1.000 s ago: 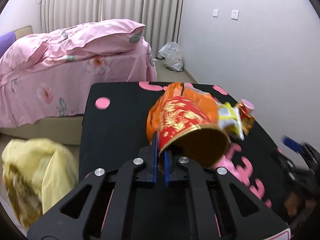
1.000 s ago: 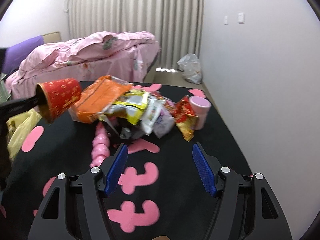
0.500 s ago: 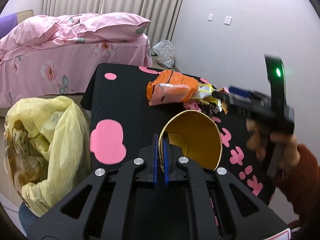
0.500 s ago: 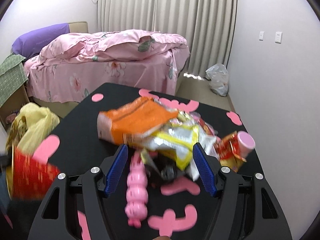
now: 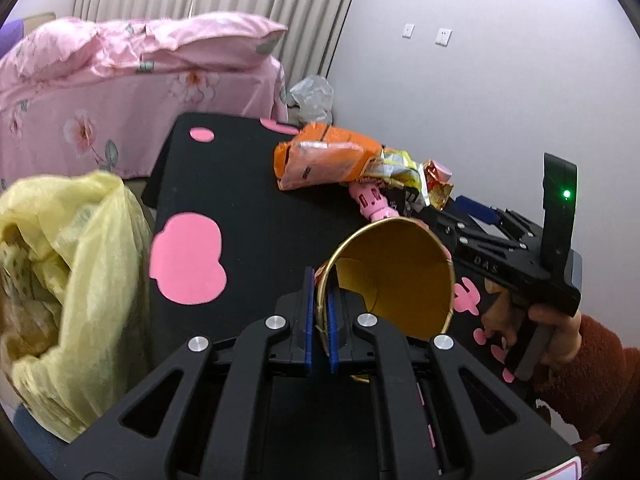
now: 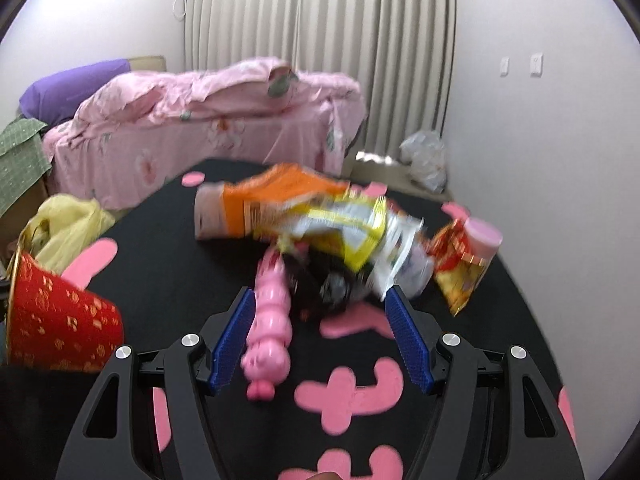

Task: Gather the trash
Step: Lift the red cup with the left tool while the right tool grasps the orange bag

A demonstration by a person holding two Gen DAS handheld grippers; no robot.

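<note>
Left gripper [image 5: 320, 312]: clamped on rim of red, gold-lined paper cup [image 5: 396, 276]; cup base hidden.
Right gripper [image 6: 320, 336]: jaws apart, empty.
Heap of crumpled snack wrappers [image 6: 320, 220]: on black table [image 6: 168, 256], blurred.
Yellow plastic bag [image 5: 60, 280]: left, partly cut off.

Pale walls [image 6: 520, 128] all round, pleated curtain [image 6: 320, 40] at twelve o'clock, pink floral bed [image 6: 208, 132] at ten, purple pillow [image 6: 72, 84] beyond, twin wall switches [image 5: 426, 34] at one o'clock.
</note>
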